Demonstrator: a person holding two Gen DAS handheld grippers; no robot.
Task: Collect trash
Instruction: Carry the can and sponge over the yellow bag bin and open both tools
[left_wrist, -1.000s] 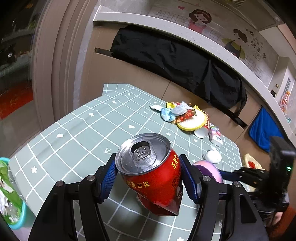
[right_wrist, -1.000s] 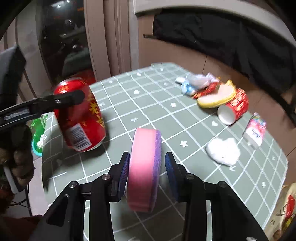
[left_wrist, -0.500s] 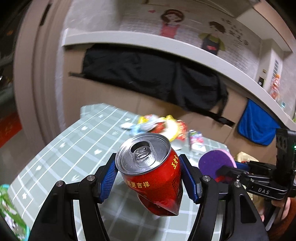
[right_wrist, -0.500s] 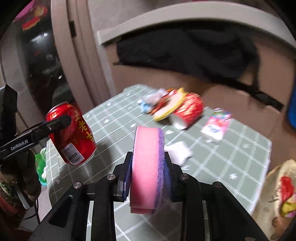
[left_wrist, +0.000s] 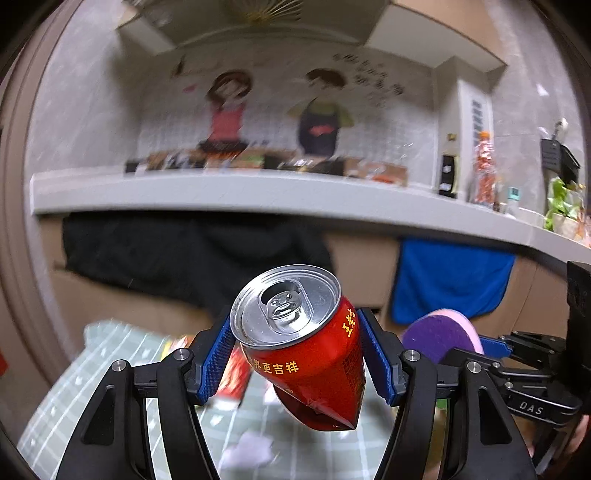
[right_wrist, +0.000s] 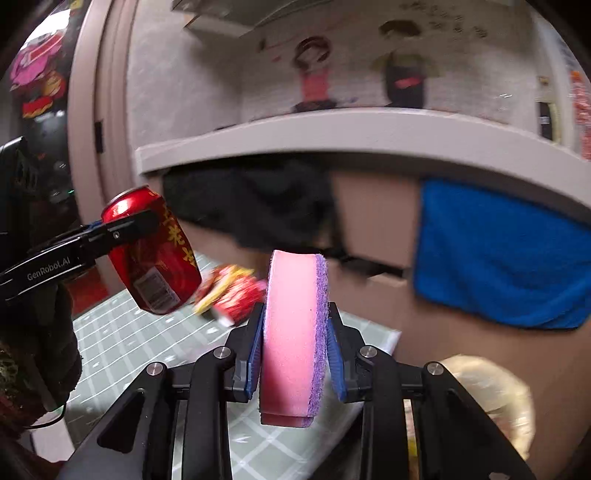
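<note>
Can (left_wrist: 303, 354) tilted, top twd camera

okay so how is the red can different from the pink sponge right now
The red can is shiny metal, dented near its base, and tilted in the left gripper. The pink sponge is soft foam with a purple scrub layer, standing on edge in the right gripper. The can bears yellow characters; the sponge is plain. Both are clamped between blue pads, lifted off the table.

red can (left_wrist: 310, 354), pink-purple sponge (right_wrist: 293, 336), green grid tablecloth (right_wrist: 122, 339)
</note>
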